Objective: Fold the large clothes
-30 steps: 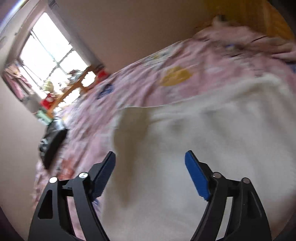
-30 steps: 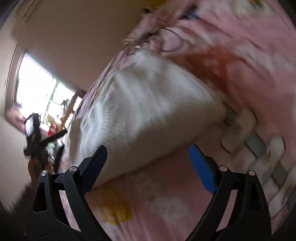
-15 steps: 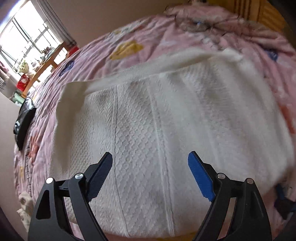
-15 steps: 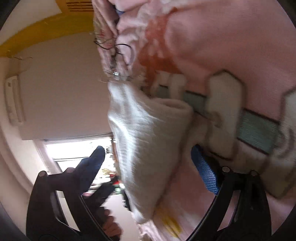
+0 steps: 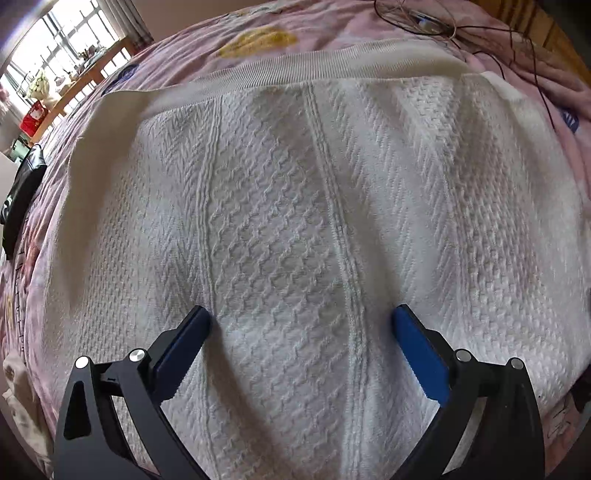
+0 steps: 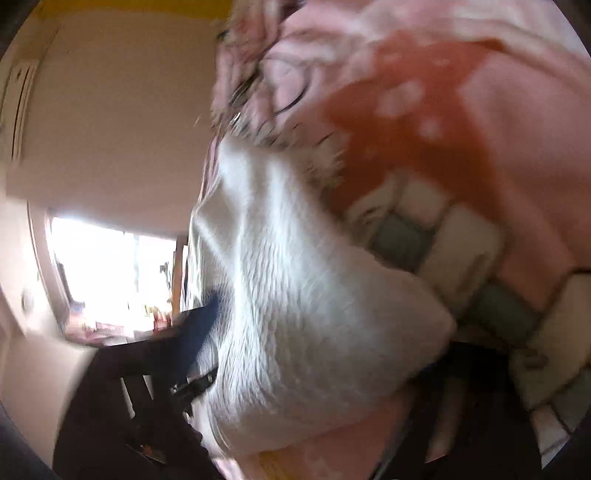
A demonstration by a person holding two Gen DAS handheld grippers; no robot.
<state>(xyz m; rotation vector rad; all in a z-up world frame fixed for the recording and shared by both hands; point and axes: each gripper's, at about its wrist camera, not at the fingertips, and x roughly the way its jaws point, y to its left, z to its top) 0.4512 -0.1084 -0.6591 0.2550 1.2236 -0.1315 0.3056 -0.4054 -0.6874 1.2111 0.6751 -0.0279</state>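
Observation:
A white cable-knit sweater (image 5: 295, 184) lies folded flat on the pink bedspread (image 5: 177, 51), its ribbed hem along the far edge. My left gripper (image 5: 301, 317) points steeply down just over the sweater's near part. Its jaws are opening wide, with knit below them and nothing pinched. In the blurred right wrist view, a thick folded edge of the sweater (image 6: 295, 295) fills the gap of my right gripper (image 6: 325, 332). Its jaws are closing on that fold. The left finger (image 6: 207, 325) presses into the knit, and the sweater hides the other finger.
Thin black cables (image 5: 424, 22) lie on the bedspread beyond the sweater's far right corner. A black object (image 5: 22, 192) rests at the bed's left edge. A wooden desk (image 5: 92, 77) and a bright window (image 5: 55, 48) stand past the bed.
My left gripper sank closer to the sweater and tipped downward, its jaws spreading. My right gripper slid in around the folded edge and its jaws narrowed onto it.

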